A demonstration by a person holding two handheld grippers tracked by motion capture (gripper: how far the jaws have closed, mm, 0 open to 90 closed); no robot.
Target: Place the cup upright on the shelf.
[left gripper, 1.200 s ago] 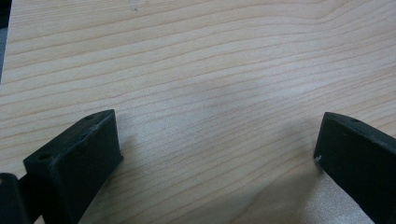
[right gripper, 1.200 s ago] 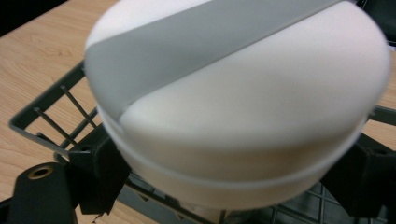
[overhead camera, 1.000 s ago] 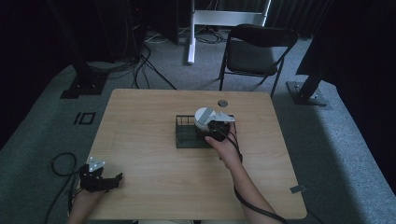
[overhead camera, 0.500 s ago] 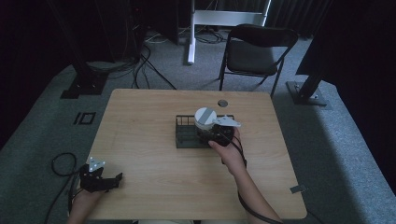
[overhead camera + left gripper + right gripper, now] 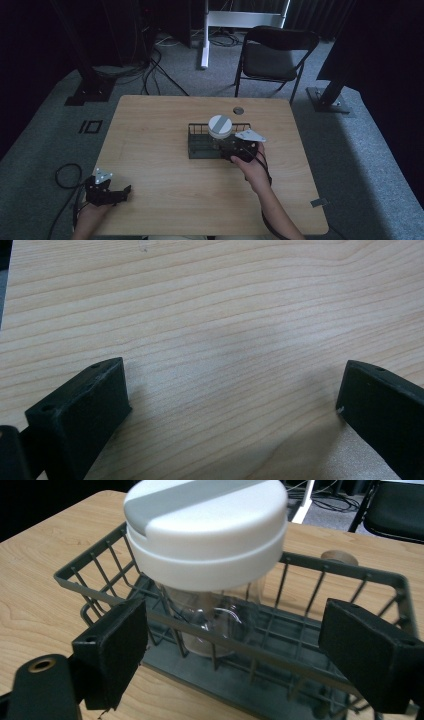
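A clear jar with a white and grey lid point(image 5: 220, 126) stands upright inside a dark wire basket point(image 5: 199, 151) at the middle of the wooden table point(image 5: 150, 130). My right gripper point(image 5: 232, 148) is open at the basket's near right side. In the right gripper view the jaws stand wide apart before the basket's rim point(image 5: 350, 575), with the jar point(image 5: 205, 525) just beyond them and untouched. My left gripper point(image 5: 120, 193) rests open at the table's near left corner. In the left gripper view its jaws point(image 5: 230, 380) hang over bare wood.
A round cable hole point(image 5: 238, 110) sits in the table behind the basket. A folding chair point(image 5: 272, 55) stands beyond the far edge. Cables trail on the floor to the left point(image 5: 65, 175). Bare tabletop stretches to the left and in front of the basket.
My right gripper has drawn back a little from the jar toward the person. The jar stays in the basket. The left gripper has not moved.
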